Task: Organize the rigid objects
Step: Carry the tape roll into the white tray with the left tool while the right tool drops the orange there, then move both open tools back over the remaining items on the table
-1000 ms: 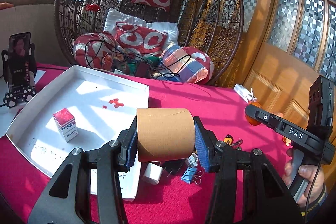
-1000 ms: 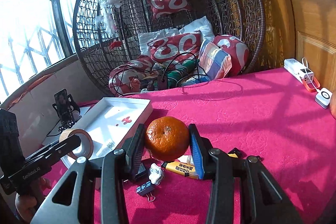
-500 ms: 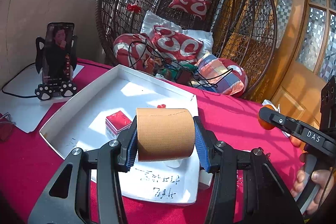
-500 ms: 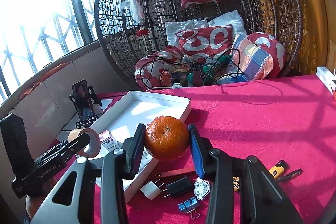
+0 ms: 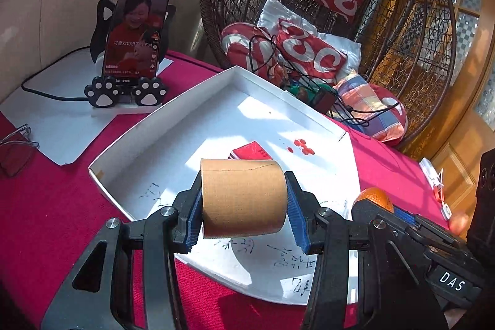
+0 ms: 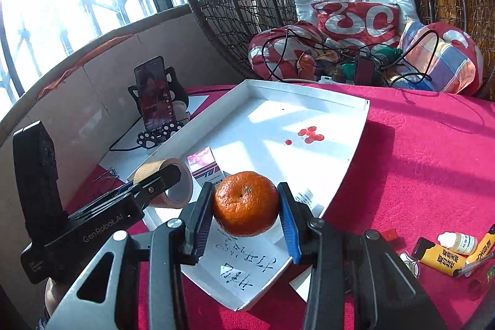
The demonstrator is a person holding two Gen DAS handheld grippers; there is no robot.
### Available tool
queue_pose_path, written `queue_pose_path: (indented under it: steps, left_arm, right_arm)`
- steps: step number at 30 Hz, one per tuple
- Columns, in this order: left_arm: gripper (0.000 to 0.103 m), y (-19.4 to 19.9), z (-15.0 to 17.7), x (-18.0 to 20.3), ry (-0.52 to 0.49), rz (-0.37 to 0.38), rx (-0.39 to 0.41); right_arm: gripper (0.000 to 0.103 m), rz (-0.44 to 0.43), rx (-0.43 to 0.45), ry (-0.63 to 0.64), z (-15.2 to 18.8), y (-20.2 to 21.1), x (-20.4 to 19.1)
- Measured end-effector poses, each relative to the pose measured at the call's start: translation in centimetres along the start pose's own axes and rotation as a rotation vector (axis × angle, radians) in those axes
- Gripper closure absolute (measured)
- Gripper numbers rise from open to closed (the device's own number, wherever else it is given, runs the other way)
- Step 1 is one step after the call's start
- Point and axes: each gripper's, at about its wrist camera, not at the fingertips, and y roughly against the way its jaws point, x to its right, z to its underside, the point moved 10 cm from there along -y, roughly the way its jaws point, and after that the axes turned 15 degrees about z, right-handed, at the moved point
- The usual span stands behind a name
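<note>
My left gripper (image 5: 243,225) is shut on a brown tape roll (image 5: 243,201) and holds it above the near end of the white tray (image 5: 216,79). My right gripper (image 6: 246,232) is shut on an orange mandarin (image 6: 246,203) above the tray's near corner (image 6: 235,303). In the right wrist view the tape roll (image 6: 173,184) and left gripper show at the left. In the left wrist view the mandarin (image 5: 374,198) and right gripper show at the right. A small red and white box (image 6: 205,164) lies in the tray; it also shows in the left wrist view (image 5: 250,152).
A phone on a paw-shaped stand (image 5: 133,51) stands left of the tray on white paper. Small tubes, a bottle and pens (image 6: 454,249) lie on the red tablecloth at the right. A wicker hanging chair with cushions (image 6: 355,20) stands behind the table.
Both grippers have moved left and forward with their loads, from beside the tray to above its near end. The loose small items have dropped out of the left wrist view.
</note>
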Motion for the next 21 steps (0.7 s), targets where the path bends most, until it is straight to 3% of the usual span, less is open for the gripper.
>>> queue_pose_path:
  steps: [7, 9, 11, 13, 15, 18, 21]
  left_arm:
    - [0.05, -0.1, 0.1, -0.9, 0.011, -0.021, 0.002]
    - [0.023, 0.1, 0.0, -0.9, 0.008, -0.037, 0.014]
    - [0.019, 0.6, -0.3, -0.7, -0.001, -0.044, 0.041]
    - [0.017, 1.0, -0.6, -0.2, -0.013, -0.044, 0.064]
    - [0.0, 1.5, -0.9, 0.3, -0.033, -0.057, 0.09]
    - [0.0, 2.2, -1.4, 1.5, -0.083, -0.073, 0.121]
    - [0.0, 2.7, -1.7, 2.9, -0.113, -0.042, 0.14]
  right_arm:
    - [0.062, 0.013, -0.028, 0.028, 1.7, -2.0, -1.0]
    - [0.056, 0.025, -0.014, 0.023, 1.7, -1.7, -0.6]
    - [0.013, 0.035, 0.02, 0.02, 1.5, -1.1, -0.3]
    - [0.0, 0.048, 0.075, 0.014, 1.1, 0.0, 0.1]
    - [0.0, 0.057, 0.12, 0.009, 0.9, 1.0, 0.7]
    - [0.0, 0.068, 0.177, -0.014, 0.5, 2.7, 1.8]
    - [0.0, 0.085, 0.221, -0.035, 0.1, 4.5, 3.2]
